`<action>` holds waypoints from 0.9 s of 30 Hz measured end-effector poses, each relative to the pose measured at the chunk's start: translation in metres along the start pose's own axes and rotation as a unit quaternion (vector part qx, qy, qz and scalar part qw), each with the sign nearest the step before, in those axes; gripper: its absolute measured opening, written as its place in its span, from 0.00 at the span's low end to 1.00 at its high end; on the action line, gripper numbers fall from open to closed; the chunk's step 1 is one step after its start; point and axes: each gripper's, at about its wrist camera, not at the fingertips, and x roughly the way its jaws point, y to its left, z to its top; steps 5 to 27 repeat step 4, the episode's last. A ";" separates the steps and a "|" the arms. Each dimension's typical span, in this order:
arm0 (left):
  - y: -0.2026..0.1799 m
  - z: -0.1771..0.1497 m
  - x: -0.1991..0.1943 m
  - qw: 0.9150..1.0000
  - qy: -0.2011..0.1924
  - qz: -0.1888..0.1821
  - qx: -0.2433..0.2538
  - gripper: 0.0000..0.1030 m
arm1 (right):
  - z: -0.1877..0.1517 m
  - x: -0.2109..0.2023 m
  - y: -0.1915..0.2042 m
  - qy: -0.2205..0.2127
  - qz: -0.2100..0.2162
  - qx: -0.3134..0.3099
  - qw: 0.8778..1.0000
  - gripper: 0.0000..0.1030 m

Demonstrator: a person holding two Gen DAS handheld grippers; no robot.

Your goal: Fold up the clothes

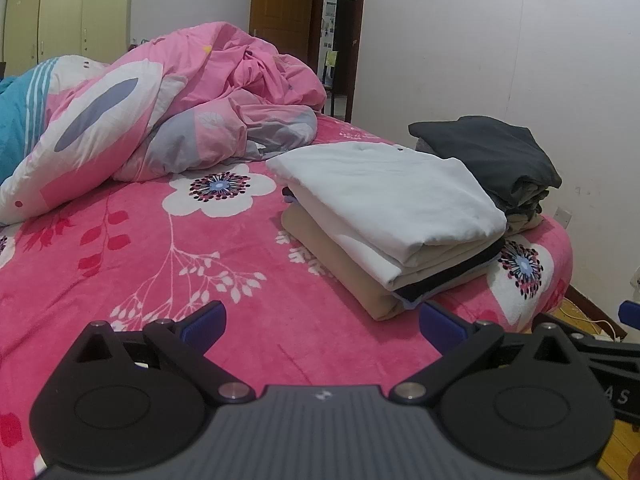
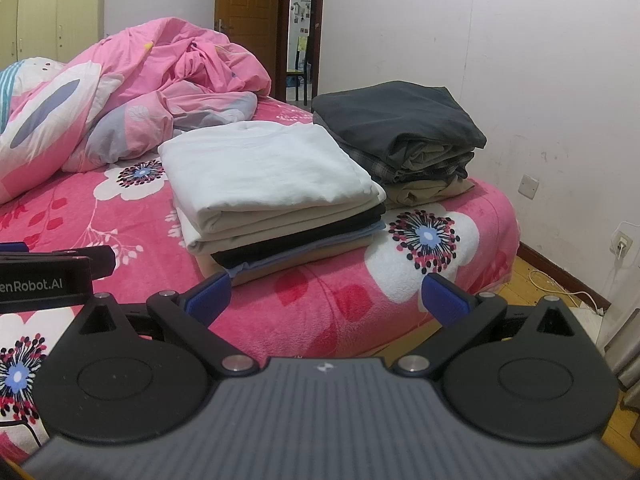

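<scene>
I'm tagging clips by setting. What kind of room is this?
Most likely a home bedroom: a bed with a floral pink cover, a rumpled duvet on it, and wardrobes along the far wall.

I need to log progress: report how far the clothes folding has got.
Done: two folded stacks sit on the bed, one topped by a white garment, one by a dark grey garment. In hand: nothing; left gripper and right gripper are open. Left: no unfolded clothes visible; only the rumpled pink duvet.

Right hand-held gripper point(image 2: 326, 298) spread empty, white-topped folded stack point(image 2: 272, 184), dark folded stack point(image 2: 400, 128), pink floral bed point(image 2: 340, 304)
</scene>
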 end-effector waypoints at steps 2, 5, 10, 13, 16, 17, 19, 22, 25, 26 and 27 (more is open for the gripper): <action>0.000 0.000 0.000 1.000 0.000 0.001 0.000 1.00 | 0.000 0.000 0.000 0.000 0.000 0.000 1.000 0.99; 0.000 0.000 0.000 1.000 0.000 0.001 -0.001 1.00 | 0.000 0.000 0.000 0.000 0.000 0.000 1.000 0.99; 0.000 0.000 0.000 1.000 0.000 0.001 -0.001 1.00 | 0.000 0.000 0.000 0.000 0.000 0.000 1.000 0.99; 0.000 0.000 0.000 1.000 0.000 0.001 -0.001 1.00 | 0.000 0.000 0.000 0.000 0.000 0.000 1.000 0.99; 0.000 0.000 0.000 1.000 0.000 0.001 -0.001 1.00 | 0.000 0.000 0.000 0.000 0.000 0.000 1.000 0.99; 0.000 0.000 0.000 1.000 0.000 0.001 -0.001 1.00 | 0.000 0.000 0.000 0.000 0.000 0.000 1.000 0.99; 0.000 0.000 0.000 1.000 0.000 0.001 -0.001 1.00 | 0.000 0.000 0.000 0.000 0.000 0.000 1.000 0.99; 0.000 0.000 0.000 1.000 0.000 0.001 -0.001 1.00 | 0.000 0.000 0.000 0.000 0.000 0.000 1.000 0.99; 0.000 0.000 0.000 1.000 0.000 0.001 -0.001 1.00 | 0.000 0.000 0.000 0.000 0.000 0.000 1.000 0.99; 0.000 0.000 0.000 1.000 0.000 0.001 -0.001 1.00 | 0.000 0.000 0.000 0.000 0.000 0.000 1.000 0.99; 0.000 0.000 0.000 1.000 0.000 0.001 -0.001 1.00 | 0.000 0.000 0.000 0.000 0.000 0.000 1.000 0.99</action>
